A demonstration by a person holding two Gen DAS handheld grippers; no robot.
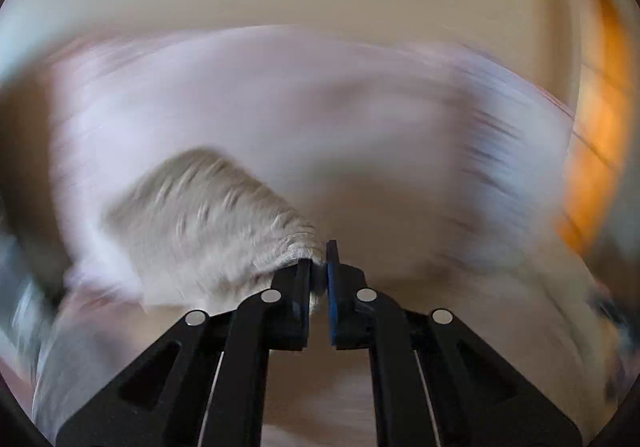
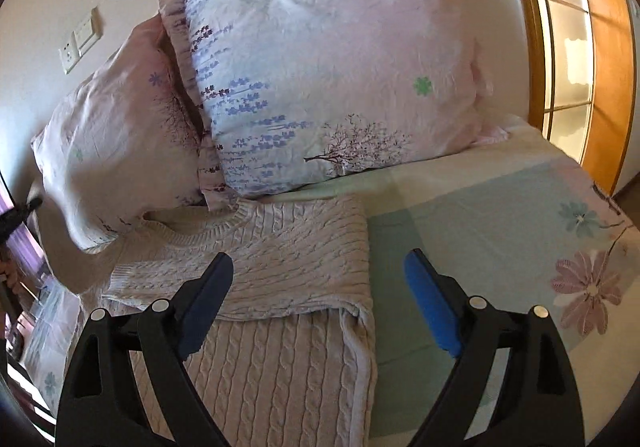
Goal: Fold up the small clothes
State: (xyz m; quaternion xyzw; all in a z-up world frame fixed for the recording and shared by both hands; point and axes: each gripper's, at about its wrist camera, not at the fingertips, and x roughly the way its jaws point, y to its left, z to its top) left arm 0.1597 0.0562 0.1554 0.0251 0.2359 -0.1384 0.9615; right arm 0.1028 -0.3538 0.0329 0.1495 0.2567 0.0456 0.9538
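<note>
Sweater (image 2: 256, 247): cable-knit, rough, matt. Pillow (image 2: 332, 59): creased printed cloth. Door frame (image 2: 612, 59): glossy wood. Right gripper (image 2: 320, 303): matt black plastic.

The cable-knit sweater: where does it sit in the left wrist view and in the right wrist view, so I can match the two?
Left wrist view: a blurred fold of the sweater at lower left, pinched in the left gripper.
Right wrist view: the sweater lies lower centre on the bed sheet, beneath the open right gripper.
Shared landmark: the floral pillow, a pale blurred mass in the left view.
</note>
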